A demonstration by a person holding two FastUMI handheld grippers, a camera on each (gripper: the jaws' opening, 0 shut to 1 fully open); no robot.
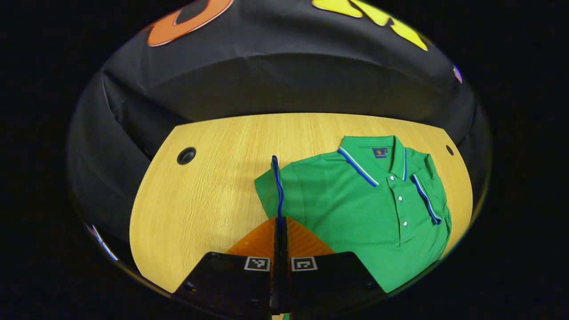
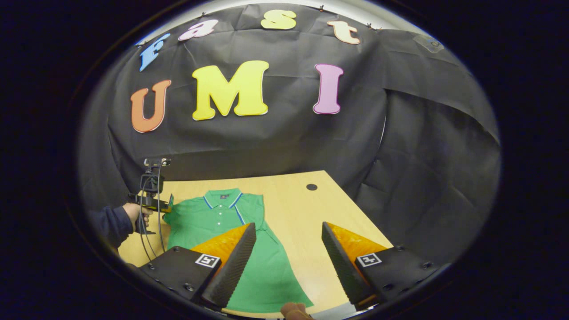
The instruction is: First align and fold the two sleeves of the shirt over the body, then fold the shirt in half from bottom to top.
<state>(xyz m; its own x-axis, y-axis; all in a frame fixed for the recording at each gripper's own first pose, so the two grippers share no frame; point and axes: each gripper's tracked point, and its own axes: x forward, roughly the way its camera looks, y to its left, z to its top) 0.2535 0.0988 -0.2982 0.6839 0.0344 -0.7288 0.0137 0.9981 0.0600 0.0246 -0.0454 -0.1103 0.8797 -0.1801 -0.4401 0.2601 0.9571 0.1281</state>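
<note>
A green polo shirt (image 1: 355, 204) with blue-and-white trim lies front up on the wooden table (image 1: 200, 200), collar toward the far edge. One sleeve (image 1: 427, 195) is folded over the body on the right of the left gripper view. My left gripper (image 1: 280, 221) is shut on the other sleeve's blue-edged cuff (image 1: 278, 186), which stands lifted above the table. In the right gripper view the left gripper (image 2: 153, 202), held by a hand (image 2: 133, 213), sits at the left side of the shirt (image 2: 213, 222). My right gripper (image 2: 289, 249) hovers open above the shirt's lower part, nothing between its fingers.
The table has round cable holes at its far corners (image 1: 186, 155) (image 1: 450, 150) (image 2: 311, 187). Black cloth walls close in behind and to the sides. Bare wood lies to the left of the shirt (image 1: 200, 213) and to its right (image 2: 306, 213).
</note>
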